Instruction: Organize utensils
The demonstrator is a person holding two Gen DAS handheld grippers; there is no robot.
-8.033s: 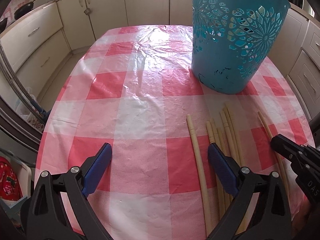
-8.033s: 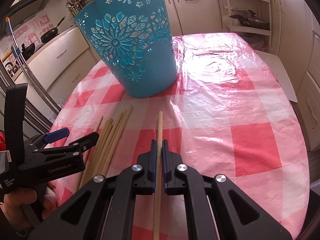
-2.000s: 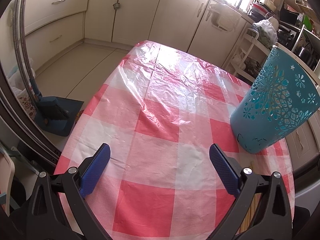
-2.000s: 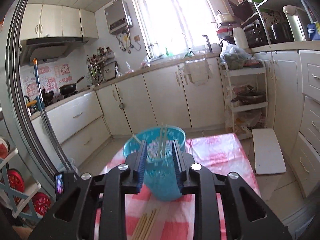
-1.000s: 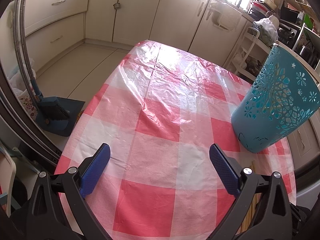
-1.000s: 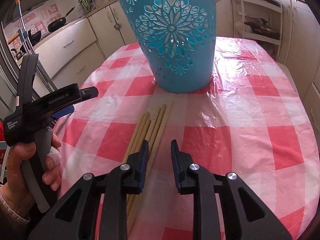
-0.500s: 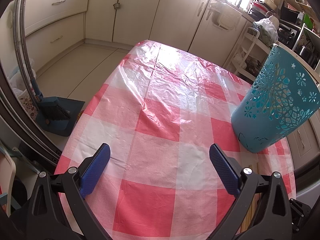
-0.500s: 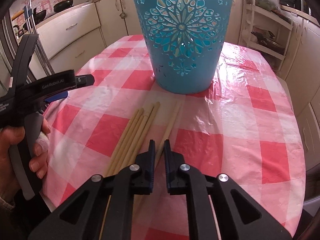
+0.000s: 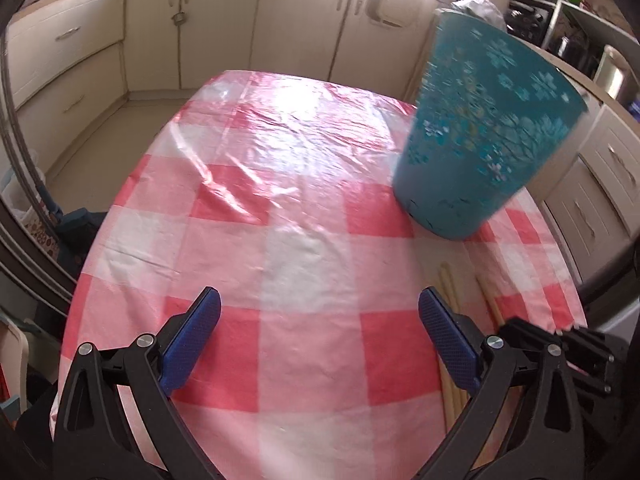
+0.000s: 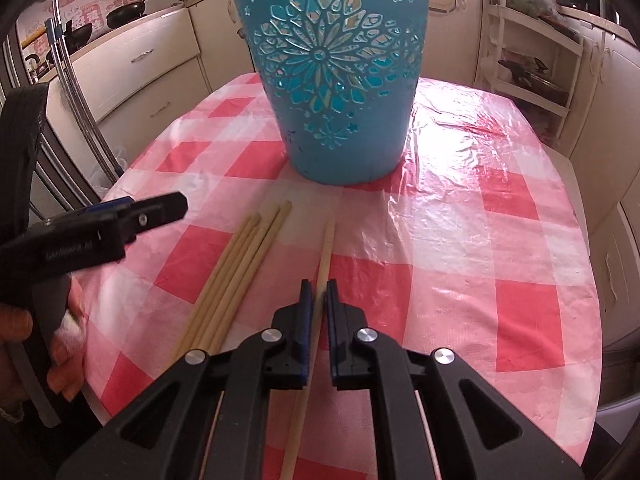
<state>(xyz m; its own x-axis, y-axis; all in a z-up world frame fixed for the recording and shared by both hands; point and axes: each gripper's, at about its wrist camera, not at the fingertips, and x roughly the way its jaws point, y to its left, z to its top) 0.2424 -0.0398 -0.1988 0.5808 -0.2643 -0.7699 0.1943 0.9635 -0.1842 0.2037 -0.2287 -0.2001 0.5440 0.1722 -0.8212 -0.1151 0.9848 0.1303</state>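
A teal cut-out basket (image 10: 340, 80) stands on the red-and-white checked tablecloth (image 10: 480, 260). In front of it lie several pale wooden chopsticks (image 10: 236, 276) in a bundle. One chopstick (image 10: 325, 248) lies apart to their right, and my right gripper (image 10: 318, 292) is shut on it, blue pads pressing both sides. My left gripper (image 9: 320, 320) is wide open over bare cloth, nothing between its fingers; the basket (image 9: 480, 140) and chopstick tips (image 9: 450, 284) sit to its right. A hand holds the left gripper (image 10: 152, 210) at the left of the right wrist view.
The tablecloth's edge (image 9: 84, 280) drops off close on the left, with a dustpan (image 9: 76, 232) on the floor below. Cream kitchen cabinets (image 9: 280, 24) ring the table, and a white shelf rack (image 10: 532, 64) stands behind on the right.
My right gripper's pads closed from a narrow gap onto the single chopstick. My left gripper swung to the right, so the basket and chopstick tips now sit further into its view.
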